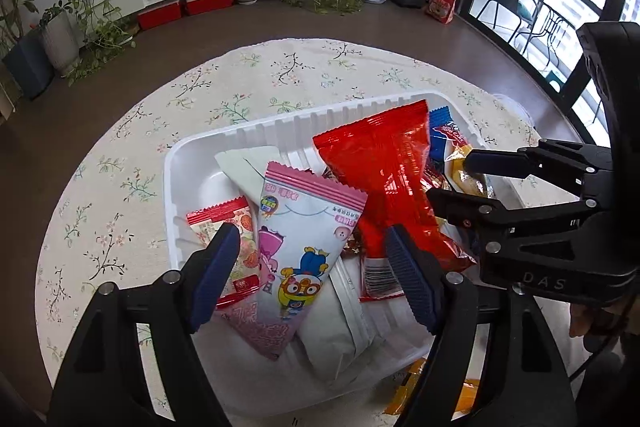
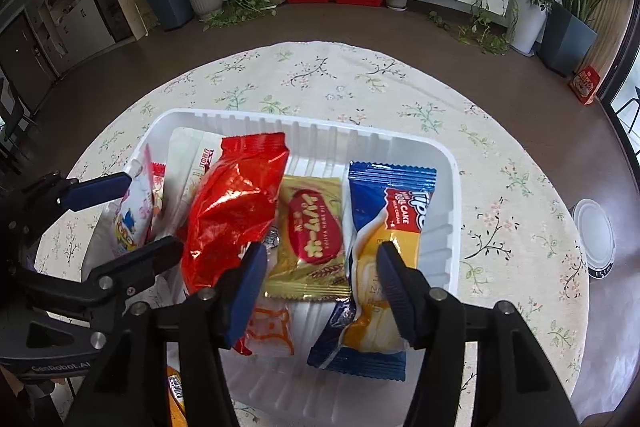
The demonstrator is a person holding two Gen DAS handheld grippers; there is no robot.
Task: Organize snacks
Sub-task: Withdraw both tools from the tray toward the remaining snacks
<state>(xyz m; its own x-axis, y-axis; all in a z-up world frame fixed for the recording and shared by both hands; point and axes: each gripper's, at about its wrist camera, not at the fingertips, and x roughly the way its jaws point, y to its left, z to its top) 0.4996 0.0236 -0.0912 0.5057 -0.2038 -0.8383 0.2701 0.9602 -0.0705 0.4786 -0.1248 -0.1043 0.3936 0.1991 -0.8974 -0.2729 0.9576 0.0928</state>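
Observation:
A white plastic tray sits on a round table and holds several snack packets. In the left wrist view a pink cartoon packet lies between the open jaws of my left gripper, beside a strawberry packet and a red foil packet. My right gripper is open over the tray, above a gold wafer packet, with the red foil packet to its left and a blue cake packet to its right. Neither gripper holds anything.
The table has a floral cloth. A round white lid lies at the table's right edge. Orange packets lie on the cloth outside the tray's near rim. Potted plants and a TV cabinet stand beyond.

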